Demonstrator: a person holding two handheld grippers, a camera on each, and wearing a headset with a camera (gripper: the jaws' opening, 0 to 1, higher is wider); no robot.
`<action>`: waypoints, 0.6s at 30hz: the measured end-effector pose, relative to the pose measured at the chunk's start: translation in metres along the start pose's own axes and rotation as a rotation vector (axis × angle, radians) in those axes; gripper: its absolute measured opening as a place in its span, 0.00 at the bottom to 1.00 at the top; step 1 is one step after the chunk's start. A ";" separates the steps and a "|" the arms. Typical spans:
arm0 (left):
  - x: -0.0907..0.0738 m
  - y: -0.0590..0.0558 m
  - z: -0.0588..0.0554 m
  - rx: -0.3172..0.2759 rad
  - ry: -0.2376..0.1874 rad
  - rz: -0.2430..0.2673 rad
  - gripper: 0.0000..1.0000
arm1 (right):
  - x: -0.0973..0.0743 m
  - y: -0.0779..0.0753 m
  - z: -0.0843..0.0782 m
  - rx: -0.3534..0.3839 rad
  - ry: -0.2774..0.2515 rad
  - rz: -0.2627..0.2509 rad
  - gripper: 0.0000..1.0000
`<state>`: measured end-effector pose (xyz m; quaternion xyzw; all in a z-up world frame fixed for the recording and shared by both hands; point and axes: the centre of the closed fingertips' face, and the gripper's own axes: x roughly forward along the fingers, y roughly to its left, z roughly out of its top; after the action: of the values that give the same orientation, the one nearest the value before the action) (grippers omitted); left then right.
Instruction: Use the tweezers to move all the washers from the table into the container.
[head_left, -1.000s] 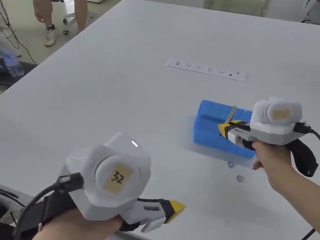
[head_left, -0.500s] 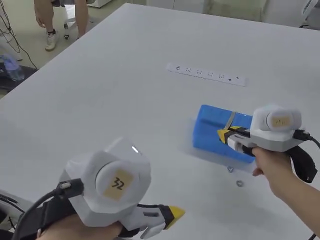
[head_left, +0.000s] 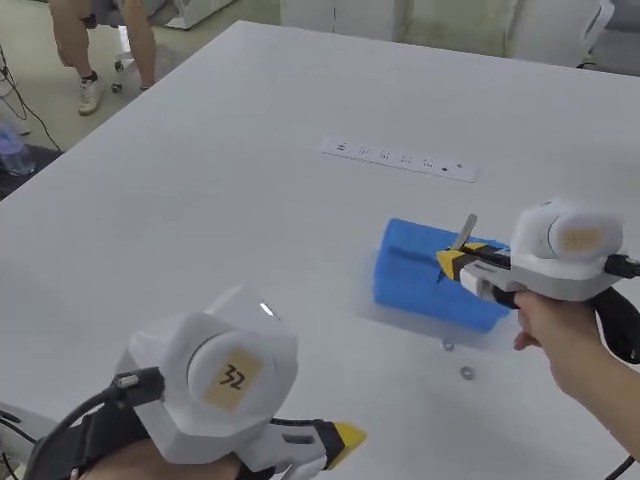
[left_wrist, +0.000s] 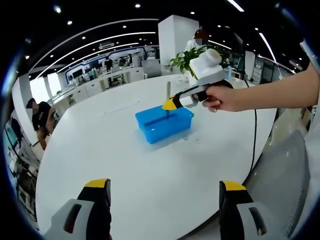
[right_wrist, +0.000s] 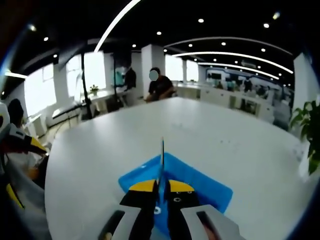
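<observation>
A blue container (head_left: 420, 290) sits on the white table (head_left: 250, 200). My right gripper (head_left: 450, 263) hovers over its right part, shut on metal tweezers (head_left: 465, 232) that point up and away. Two small washers (head_left: 447, 346) (head_left: 467, 373) lie on the table just in front of the container. My left gripper (head_left: 338, 440) is low at the near left, well short of the container. In the left gripper view, that gripper (left_wrist: 164, 187) is wide open with nothing in it, facing the container (left_wrist: 162, 122) and tweezers (left_wrist: 168, 92). In the right gripper view, the right gripper (right_wrist: 161, 186) clamps the tweezers (right_wrist: 161, 160) above the container (right_wrist: 205, 187).
A white power strip (head_left: 400, 160) lies on the table beyond the container. A cable trails from each gripper. Several people are at the far benches, and one stands off the table's far left corner (head_left: 90, 50).
The head camera has shifted a little. The right gripper has stayed over the container with the tweezers, their tip now a bit higher. The left gripper has barely moved.
</observation>
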<state>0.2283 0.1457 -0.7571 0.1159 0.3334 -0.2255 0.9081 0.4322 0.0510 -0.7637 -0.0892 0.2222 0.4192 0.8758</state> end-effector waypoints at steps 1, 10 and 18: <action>0.000 0.000 0.000 0.002 0.000 0.000 0.91 | -0.003 0.001 0.003 0.005 -0.011 0.001 0.04; -0.002 -0.003 -0.002 0.009 0.007 -0.005 0.91 | -0.032 0.013 0.021 0.030 -0.088 0.014 0.04; -0.002 -0.004 -0.004 -0.003 0.005 -0.014 0.92 | -0.053 0.031 0.017 0.038 -0.098 0.029 0.04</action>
<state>0.2225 0.1441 -0.7585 0.1129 0.3365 -0.2309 0.9059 0.3849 0.0394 -0.7227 -0.0485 0.1882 0.4312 0.8811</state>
